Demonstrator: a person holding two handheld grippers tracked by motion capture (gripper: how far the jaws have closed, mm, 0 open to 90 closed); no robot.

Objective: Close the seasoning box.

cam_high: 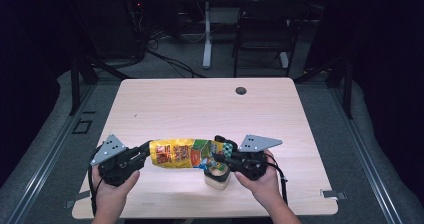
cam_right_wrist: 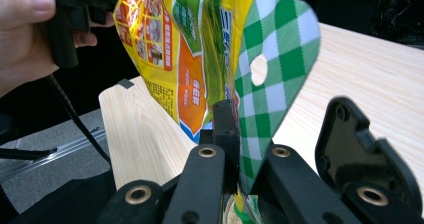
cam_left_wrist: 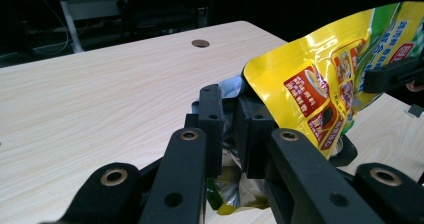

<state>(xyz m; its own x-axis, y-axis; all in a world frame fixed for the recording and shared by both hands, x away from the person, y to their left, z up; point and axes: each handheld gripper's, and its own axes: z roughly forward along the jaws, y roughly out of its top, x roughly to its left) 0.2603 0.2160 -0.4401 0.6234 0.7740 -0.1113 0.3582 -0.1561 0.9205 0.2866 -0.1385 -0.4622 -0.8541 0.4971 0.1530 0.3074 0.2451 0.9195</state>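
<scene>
- I have the yellow snack pouch (cam_high: 182, 154) held level above the table (cam_high: 200, 104), strung between both grippers, with its green-checked header end over a small beige cup (cam_high: 217, 178).
- My left gripper (cam_left_wrist: 232, 134) pinches the pouch's crumpled bottom end; my right gripper (cam_right_wrist: 235, 149) is pressed together on the checked header strip (cam_right_wrist: 272, 59).
- To pour well, I judge I should raise the left end slowly, keep the header just over the cup, and avoid twisting the foil.
- Both hands sit low at the near edge, left hand (cam_high: 112, 189) and right hand (cam_high: 262, 184) facing each other, jaws pointing inward.
</scene>
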